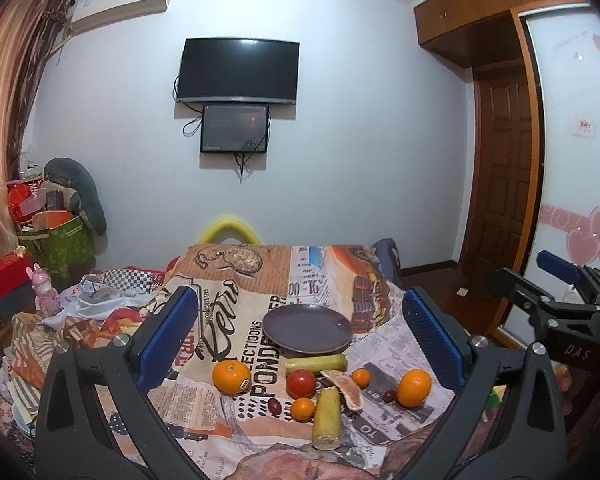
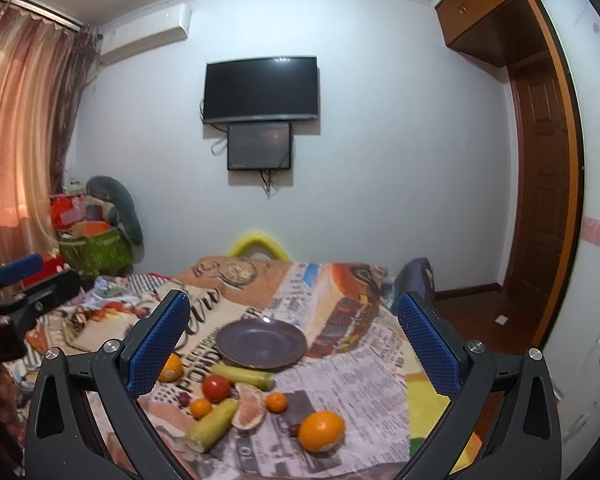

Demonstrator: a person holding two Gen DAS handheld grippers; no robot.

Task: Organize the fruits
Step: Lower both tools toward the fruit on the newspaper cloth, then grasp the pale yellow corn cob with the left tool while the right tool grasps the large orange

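An empty dark plate (image 1: 307, 329) (image 2: 261, 343) lies on a printed cloth. In front of it lie fruits: a large orange (image 1: 232, 377) at left, a red tomato (image 1: 301, 383) (image 2: 216, 388), a grapefruit wedge (image 1: 346, 389) (image 2: 249, 406), two small tangerines (image 1: 302, 409) (image 1: 360, 377), another large orange (image 1: 414, 387) (image 2: 321, 431), two sugarcane pieces (image 1: 327, 418) (image 1: 315, 363) and small dark grapes (image 1: 275, 406). My left gripper (image 1: 300, 340) is open and empty above the fruits. My right gripper (image 2: 294, 344) is open and empty, and shows at the right of the left wrist view (image 1: 560, 292).
The cloth (image 1: 236, 288) covers a raised surface on a cluttered bed. Boxes and a green bag (image 1: 56, 244) stand at the left by the curtain. A TV (image 1: 238, 70) hangs on the far wall. A wooden door (image 1: 500, 168) is at the right.
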